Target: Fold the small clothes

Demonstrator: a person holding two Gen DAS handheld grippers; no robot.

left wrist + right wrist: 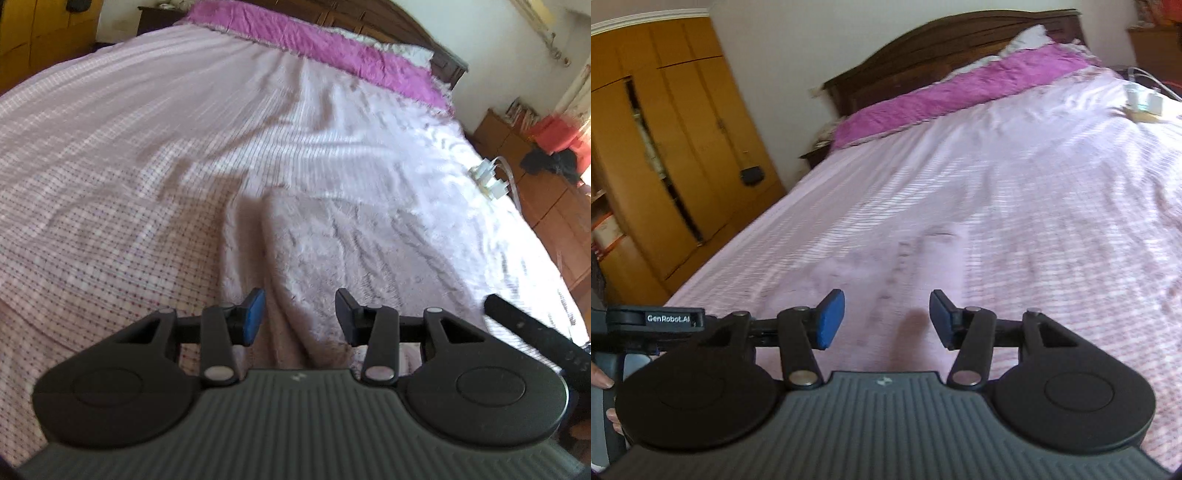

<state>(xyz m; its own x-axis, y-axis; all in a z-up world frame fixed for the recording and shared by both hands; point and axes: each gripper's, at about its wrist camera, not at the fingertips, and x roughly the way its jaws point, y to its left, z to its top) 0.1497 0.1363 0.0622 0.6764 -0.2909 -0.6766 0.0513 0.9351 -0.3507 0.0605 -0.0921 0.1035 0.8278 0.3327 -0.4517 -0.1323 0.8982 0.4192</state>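
Observation:
A pale pink fluffy garment (332,243) lies crumpled on the checked bedsheet (110,166), just ahead of my left gripper (300,314). The left gripper is open and empty, its jaws spread above the garment's near edge. My right gripper (888,319) is open and empty, over bare pink checked sheet (997,221). The garment does not show in the right wrist view. The other gripper's black body (535,332) shows at the right edge of the left wrist view, and its labelled body (653,321) shows at the left of the right wrist view.
A magenta blanket (325,48) lies across the head of the bed by a dark wooden headboard (942,44). White chargers with cables (491,177) sit at the bed's right edge. A yellow wardrobe (665,147) stands to the left. A wooden floor and red item (554,133) lie to the right.

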